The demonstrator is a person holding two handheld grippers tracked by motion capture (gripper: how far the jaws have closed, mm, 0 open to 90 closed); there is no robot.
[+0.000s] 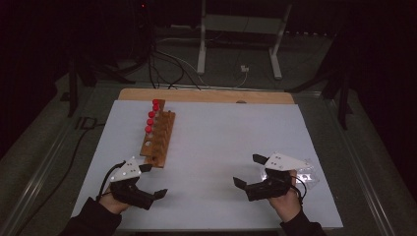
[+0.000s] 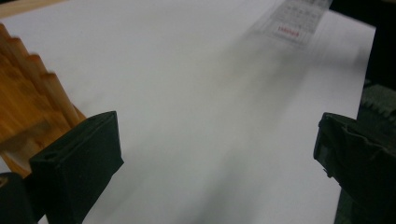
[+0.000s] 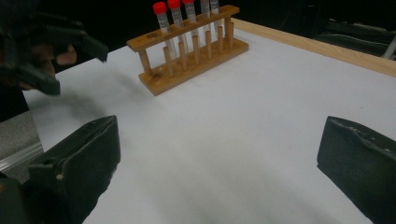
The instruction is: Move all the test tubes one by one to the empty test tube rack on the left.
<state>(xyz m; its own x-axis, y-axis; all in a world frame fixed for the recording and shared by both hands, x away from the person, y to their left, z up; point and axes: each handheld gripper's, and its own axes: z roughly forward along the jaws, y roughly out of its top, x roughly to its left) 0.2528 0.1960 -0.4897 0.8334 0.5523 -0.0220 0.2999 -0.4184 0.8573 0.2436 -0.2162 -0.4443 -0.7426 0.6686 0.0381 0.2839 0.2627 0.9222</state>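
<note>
Your left gripper [image 1: 154, 180] hovers low over the near left part of the worktop [image 1: 221, 137], its jaws spread wide with nothing between them; in the left gripper view they stand far apart over bare white surface. Just beyond that gripper lies the near end of the rack [image 1: 158, 138], a wooden stand that runs away from you on the left side of the worktop. Five tubes [image 1: 150, 118] with red caps stand upright in its far holes, while the holes at the near end are bare. In the right gripper view the rack [image 3: 189, 51] shows side-on with the tubes [image 3: 161, 18] in a row. Your right gripper [image 1: 248, 170] hovers at the near right, well apart from the rack, released as well, jaws wide and holding nothing. A clear plastic bag [image 1: 309, 173] lies on the worktop just beside your right hand [image 1: 287, 199].
</note>
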